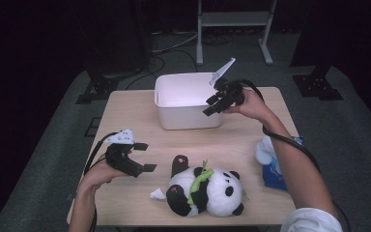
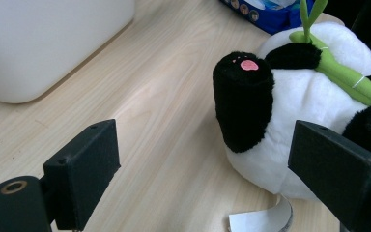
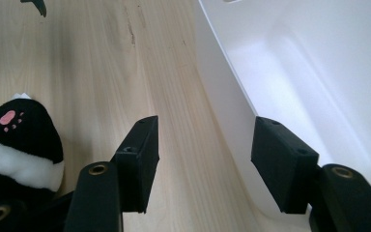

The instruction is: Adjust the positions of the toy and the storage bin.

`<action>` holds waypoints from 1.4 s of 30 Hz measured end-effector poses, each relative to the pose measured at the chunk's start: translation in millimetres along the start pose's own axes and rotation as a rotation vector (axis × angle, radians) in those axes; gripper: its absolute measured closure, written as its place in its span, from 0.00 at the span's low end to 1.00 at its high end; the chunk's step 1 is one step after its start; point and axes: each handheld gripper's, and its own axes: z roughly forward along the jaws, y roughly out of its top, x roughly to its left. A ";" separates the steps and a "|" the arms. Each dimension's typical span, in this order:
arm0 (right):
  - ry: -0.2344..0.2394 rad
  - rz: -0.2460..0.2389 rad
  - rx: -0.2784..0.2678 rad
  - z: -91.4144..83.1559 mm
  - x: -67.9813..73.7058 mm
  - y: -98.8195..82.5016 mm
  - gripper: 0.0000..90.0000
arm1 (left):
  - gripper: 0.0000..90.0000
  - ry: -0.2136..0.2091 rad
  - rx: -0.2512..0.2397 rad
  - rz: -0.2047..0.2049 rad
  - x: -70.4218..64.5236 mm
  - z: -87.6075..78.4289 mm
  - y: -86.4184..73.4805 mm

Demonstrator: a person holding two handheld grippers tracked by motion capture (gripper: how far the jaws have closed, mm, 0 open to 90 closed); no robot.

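High view: right tool [image 1: 212, 104] gapes empty, straddling the white bin's [image 1: 188, 123] rim.

no readable text, labels, brands or numbers anywhere

Between the white bin [image 1: 188, 116] and the plush panda [image 1: 205, 186] you have an open strip of tabletop [image 1: 241, 140]; the blue tissue pack [image 1: 273, 169] crowds the right edge.
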 end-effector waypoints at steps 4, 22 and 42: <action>0.011 0.001 0.007 8.2 -5.4 4.0 0.46 | 0.11 0.002 0.004 -0.002 0.8 -1.3 -0.6; -0.004 0.015 0.032 24.9 -26.4 7.1 0.52 | 0.11 0.003 -0.019 -0.012 2.4 -6.2 -2.3; -0.031 0.013 0.073 28.2 -34.4 -10.0 0.80 | 0.11 0.013 -0.024 -0.031 4.0 -8.2 -4.9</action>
